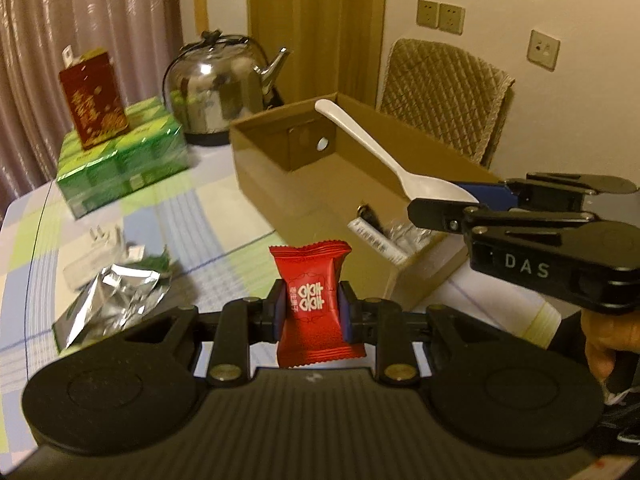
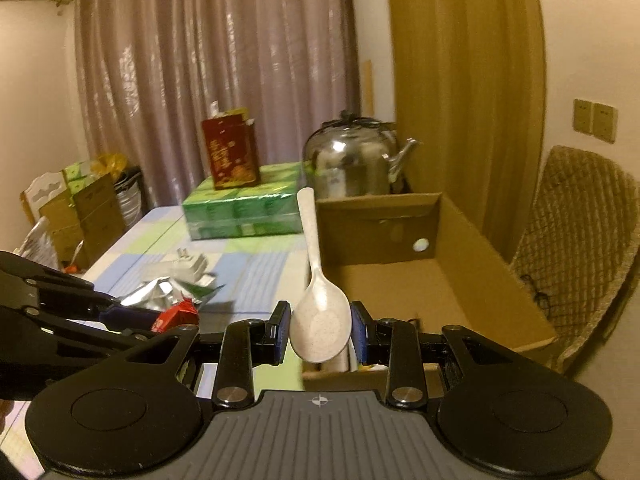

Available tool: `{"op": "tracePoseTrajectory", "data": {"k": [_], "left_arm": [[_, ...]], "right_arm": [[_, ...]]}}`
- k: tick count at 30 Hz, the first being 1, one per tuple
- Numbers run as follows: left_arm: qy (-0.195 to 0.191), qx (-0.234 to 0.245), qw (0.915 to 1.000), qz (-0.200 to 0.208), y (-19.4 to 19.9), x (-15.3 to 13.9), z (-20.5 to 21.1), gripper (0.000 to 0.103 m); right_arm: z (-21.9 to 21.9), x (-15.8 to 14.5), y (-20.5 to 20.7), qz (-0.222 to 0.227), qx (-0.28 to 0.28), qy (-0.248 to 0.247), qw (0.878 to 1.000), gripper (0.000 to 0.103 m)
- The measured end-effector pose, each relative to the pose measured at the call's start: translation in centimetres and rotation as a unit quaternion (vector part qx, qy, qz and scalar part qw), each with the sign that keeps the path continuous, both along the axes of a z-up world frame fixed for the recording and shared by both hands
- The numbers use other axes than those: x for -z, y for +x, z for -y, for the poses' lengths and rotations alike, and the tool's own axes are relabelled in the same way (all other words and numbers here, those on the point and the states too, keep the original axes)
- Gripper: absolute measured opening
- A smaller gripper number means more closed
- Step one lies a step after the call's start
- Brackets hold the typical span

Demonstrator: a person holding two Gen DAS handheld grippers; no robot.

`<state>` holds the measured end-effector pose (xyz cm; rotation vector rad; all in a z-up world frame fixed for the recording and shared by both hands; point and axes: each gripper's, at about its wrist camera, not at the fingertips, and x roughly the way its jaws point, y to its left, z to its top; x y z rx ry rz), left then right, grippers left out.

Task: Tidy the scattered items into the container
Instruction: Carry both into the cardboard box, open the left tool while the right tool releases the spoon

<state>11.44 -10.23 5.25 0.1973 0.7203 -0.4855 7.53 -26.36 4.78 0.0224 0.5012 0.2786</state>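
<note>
My left gripper [image 1: 314, 312] is shut on a red candy packet [image 1: 316, 300] and holds it above the table, just left of the cardboard box [image 1: 280, 184]. My right gripper [image 2: 320, 332] is shut on the bowl of a white spoon [image 2: 318, 312], handle pointing up and away, over the near end of the box [image 2: 500, 272]. The right gripper also shows in the left wrist view [image 1: 460, 200] with the spoon [image 1: 360, 140] over the box. A few small items lie inside the box at its near end. A silver foil wrapper [image 1: 112, 300] and a white plug adapter [image 1: 100, 248] lie on the table.
A steel kettle [image 1: 220, 92] stands behind the box. A red tin [image 1: 94, 96] sits on a green tissue pack [image 1: 124, 160] at the back left. A padded chair [image 1: 444, 88] stands beyond the box. The checked tablecloth [image 1: 200, 216] covers the table.
</note>
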Motion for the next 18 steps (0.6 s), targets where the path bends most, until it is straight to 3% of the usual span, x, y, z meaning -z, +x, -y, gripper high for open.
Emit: {"op": "tracePoseTrajectory", "data": {"k": [18], "left_arm": [[-0.025,0.042,0.9988,0.008,4.9,-0.8,7.5,0.022]], "right_arm": [[7.3,0.3,3.7,0.002,0.060,-0.010,0.998,0.028]]}}
